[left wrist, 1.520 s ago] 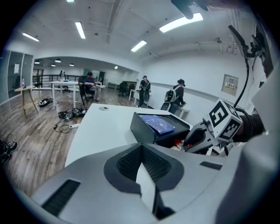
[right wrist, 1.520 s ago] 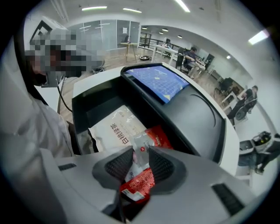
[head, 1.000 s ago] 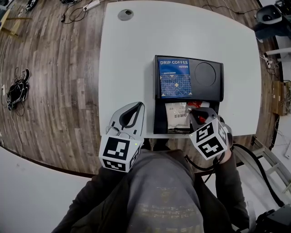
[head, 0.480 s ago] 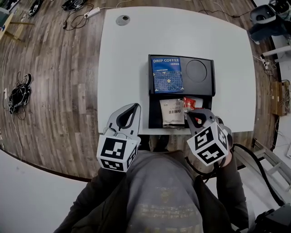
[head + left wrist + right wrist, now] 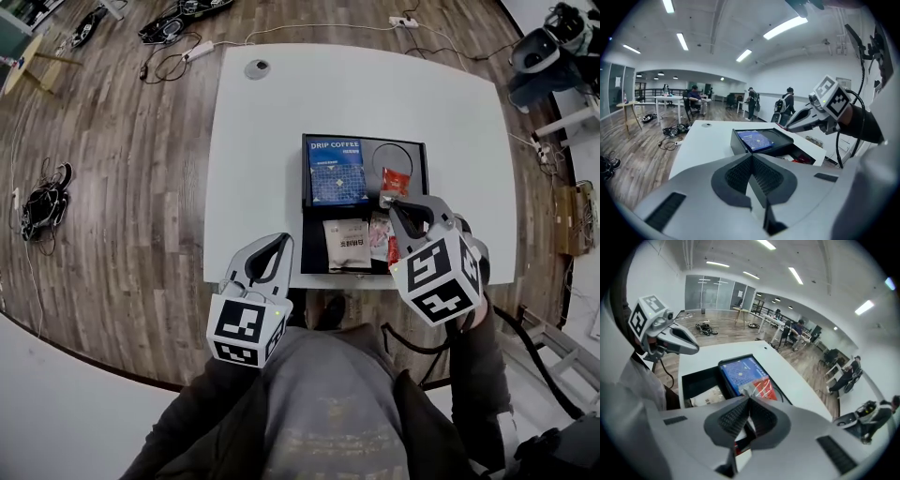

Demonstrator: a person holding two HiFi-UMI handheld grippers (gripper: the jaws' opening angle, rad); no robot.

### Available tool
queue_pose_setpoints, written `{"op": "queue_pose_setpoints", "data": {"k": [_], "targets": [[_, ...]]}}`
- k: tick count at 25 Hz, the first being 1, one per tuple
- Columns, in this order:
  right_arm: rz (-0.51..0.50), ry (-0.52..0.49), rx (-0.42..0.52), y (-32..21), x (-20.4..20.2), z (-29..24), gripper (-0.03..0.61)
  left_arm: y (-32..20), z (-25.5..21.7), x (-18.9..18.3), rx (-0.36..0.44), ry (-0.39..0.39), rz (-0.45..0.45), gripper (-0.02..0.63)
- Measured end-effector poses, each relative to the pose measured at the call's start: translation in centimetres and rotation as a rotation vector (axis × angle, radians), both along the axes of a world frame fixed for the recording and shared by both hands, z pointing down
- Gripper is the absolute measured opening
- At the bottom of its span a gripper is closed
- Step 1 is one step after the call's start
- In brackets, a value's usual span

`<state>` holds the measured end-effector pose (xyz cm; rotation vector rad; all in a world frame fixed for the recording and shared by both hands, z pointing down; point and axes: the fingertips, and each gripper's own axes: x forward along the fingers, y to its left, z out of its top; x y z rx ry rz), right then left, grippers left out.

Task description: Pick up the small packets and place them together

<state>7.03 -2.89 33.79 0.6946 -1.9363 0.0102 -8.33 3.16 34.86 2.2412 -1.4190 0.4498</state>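
A black tray [image 5: 410, 153] on the white table [image 5: 262, 141] holds a blue drip coffee box [image 5: 335, 172] in its far half. In its near compartment lie a white packet [image 5: 346, 245] and a few more small packets [image 5: 380, 234]. My right gripper [image 5: 394, 202] is shut on a small red packet [image 5: 396, 180] and holds it in the air above the tray's right side. In the right gripper view the red packet [image 5: 761, 387] sticks out past the closed tips [image 5: 749, 398]. My left gripper [image 5: 282, 240] hovers over the table's near edge, left of the tray, shut and empty [image 5: 751, 155].
A round grey grommet [image 5: 257, 67] sits in the table's far left part. Cables and a power strip [image 5: 178, 56] lie on the wooden floor beyond the table. A chair [image 5: 544, 56] stands at the far right. People [image 5: 696, 96] sit and stand at distant desks.
My right gripper has risen out of the tray's near compartment with the red packet pinched in it, and moved toward the tray's far right. The left gripper has lifted slightly.
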Motion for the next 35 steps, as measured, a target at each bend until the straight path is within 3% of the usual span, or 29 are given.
{"op": "queue_pose_setpoints", "data": {"k": [10,13,15,18,24,29,32,35], "targets": [[-0.019,0.077,-0.001,-5.7,-1.3,3.0,0.020,-0.8,2.1,-3.1,-0.065,0.008,-0.090,0.003],[-0.028,0.053,-0.042,-5.7,-1.6,3.5,0.036,-1.2,2.2,-3.4,-0.070,0.005,-0.101,0.003],[-0.035,0.048,-0.058,-5.5,-1.5,3.6,0.086,-1.4,2.1,-3.1,-0.069,0.004,-0.101,0.003],[-0.040,0.034,-0.049,-5.1,-1.3,3.1,0.089,-1.3,2.0,-2.4,-0.067,0.000,-0.091,0.003],[-0.017,-0.084,-0.036,-2.1,-0.7,0.8,0.089,-1.3,1.4,-0.8,-0.044,-0.010,-0.059,0.003],[-0.002,-0.164,-0.196,2.8,-0.3,2.7,0.089,-0.6,0.7,1.3,-0.034,-0.016,-0.016,0.003],[0.002,-0.149,-0.307,5.4,-0.7,5.4,0.089,-0.1,0.6,1.9,-0.039,-0.018,0.003,0.003],[-0.007,-0.114,-0.341,6.2,-1.3,7.3,0.091,-0.1,0.6,1.8,-0.041,-0.019,0.009,0.003]]}}
